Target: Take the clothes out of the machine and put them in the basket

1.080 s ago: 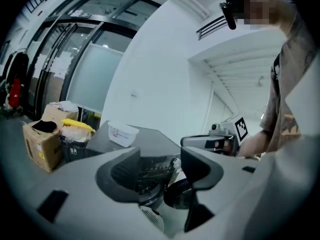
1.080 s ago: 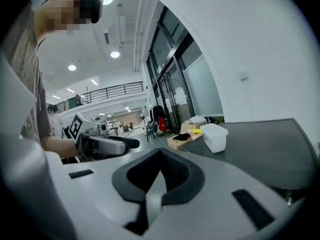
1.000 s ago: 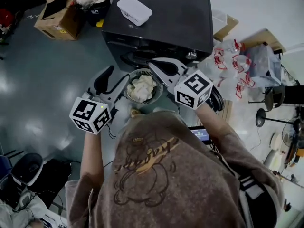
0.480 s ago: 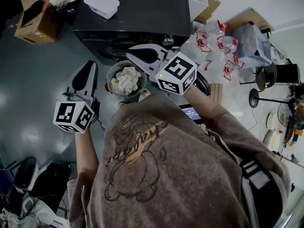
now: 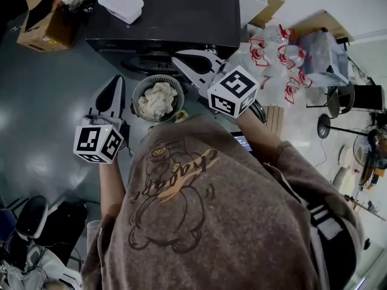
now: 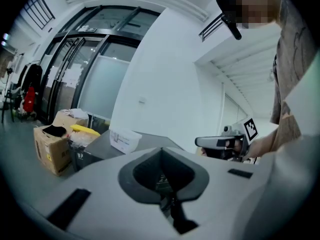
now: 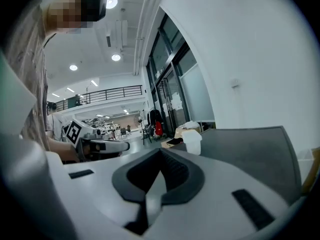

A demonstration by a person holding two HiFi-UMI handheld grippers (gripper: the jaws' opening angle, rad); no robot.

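Observation:
The dark machine (image 5: 181,11) stands at the top of the head view. In front of it on the floor sits a round basket (image 5: 139,87) with pale clothes (image 5: 157,99) piled inside. My left gripper (image 5: 117,82) hangs just left of the basket; its jaws have just closed with nothing between them. My right gripper (image 5: 179,57) is above and right of the basket, in front of the machine, shut and holding nothing. Each gripper view looks level over the machine's top, and the other gripper (image 6: 212,142) (image 7: 107,146) shows in it.
A white lidded box (image 5: 121,5) lies on top of the machine. A cardboard box (image 5: 42,20) stands at the upper left. Knotted plastic bags (image 5: 290,65) sit to the machine's right. The person's brown-sleeved torso fills the lower head view.
The left jaws stood open beside the basket and are now shut, drawn off to its left. The right gripper has drawn back from the basket's rim toward the machine.

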